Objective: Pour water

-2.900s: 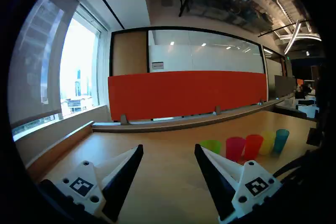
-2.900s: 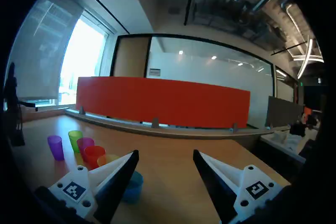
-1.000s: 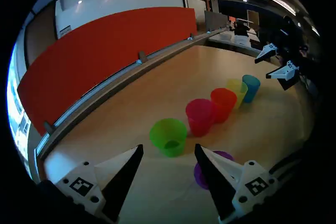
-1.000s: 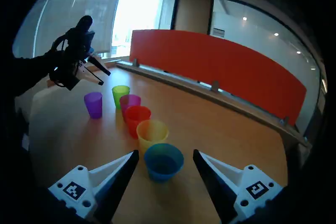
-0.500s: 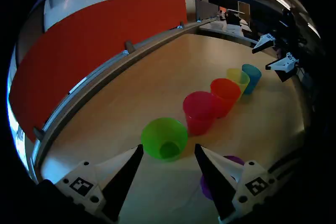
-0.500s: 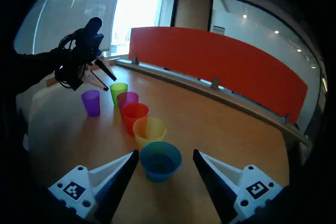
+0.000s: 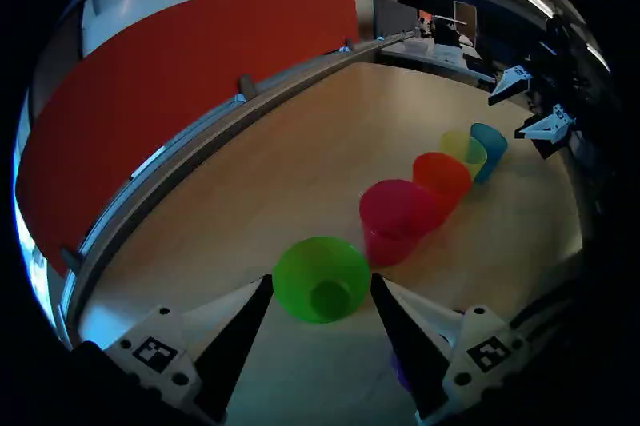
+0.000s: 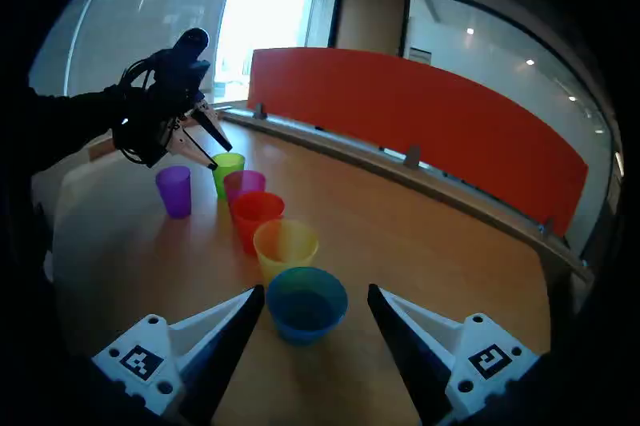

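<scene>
A row of plastic cups stands on a wooden table (image 7: 320,138). In the left gripper view my left gripper (image 7: 321,279) is open, with the green cup (image 7: 320,264) right between its fingertips. Behind that cup come the pink cup (image 7: 394,218), orange cup (image 7: 440,177), yellow cup (image 7: 462,146) and blue cup (image 7: 490,142). In the right gripper view my right gripper (image 8: 314,291) is open around the blue cup (image 8: 306,308). Beyond are the yellow cup (image 8: 286,248), orange cup (image 8: 257,215), pink cup (image 8: 243,185), green cup (image 8: 227,166) and purple cup (image 8: 174,190).
A red partition (image 7: 184,66) on a metal rail (image 7: 200,138) runs along the table's far edge. The other gripper (image 7: 534,106) hangs beyond the blue cup. A dark-sleeved hand holds the left gripper (image 8: 218,153) by the green cup. A bright window (image 8: 256,18) lies behind.
My left gripper has dropped and moved forward until the green cup sits between its fingertips; the purple cup has slipped behind its right finger. The right gripper has barely moved.
</scene>
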A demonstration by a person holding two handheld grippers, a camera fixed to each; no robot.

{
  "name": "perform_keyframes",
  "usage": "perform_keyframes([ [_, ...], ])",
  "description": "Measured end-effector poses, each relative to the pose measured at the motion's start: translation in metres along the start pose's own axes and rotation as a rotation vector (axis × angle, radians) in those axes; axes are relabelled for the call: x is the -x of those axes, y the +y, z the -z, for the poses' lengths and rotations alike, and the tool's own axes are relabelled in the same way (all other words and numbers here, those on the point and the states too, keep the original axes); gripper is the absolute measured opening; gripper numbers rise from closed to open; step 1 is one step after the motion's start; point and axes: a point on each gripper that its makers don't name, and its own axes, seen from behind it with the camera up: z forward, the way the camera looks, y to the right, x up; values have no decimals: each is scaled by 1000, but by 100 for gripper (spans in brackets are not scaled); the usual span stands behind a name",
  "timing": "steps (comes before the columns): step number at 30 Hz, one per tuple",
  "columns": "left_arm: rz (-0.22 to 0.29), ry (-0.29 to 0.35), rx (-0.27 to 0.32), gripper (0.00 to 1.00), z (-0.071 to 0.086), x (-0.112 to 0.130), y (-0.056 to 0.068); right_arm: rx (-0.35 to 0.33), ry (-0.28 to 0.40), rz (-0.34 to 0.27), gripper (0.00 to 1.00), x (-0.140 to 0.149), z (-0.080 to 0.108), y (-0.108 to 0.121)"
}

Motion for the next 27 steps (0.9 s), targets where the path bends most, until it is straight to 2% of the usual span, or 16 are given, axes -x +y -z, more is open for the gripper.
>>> perform_keyframes([
  [6,-11,-7,8,91,4,3,2,-2,2,4,100,-2,0,-1],
  [12,3,-17,0,91,4,8,-3,-4,4,12,100,-4,-1,-2],
  [27,12,-43,31,91,-12,13,1,2,-14,19,100,4,-5,1],
])
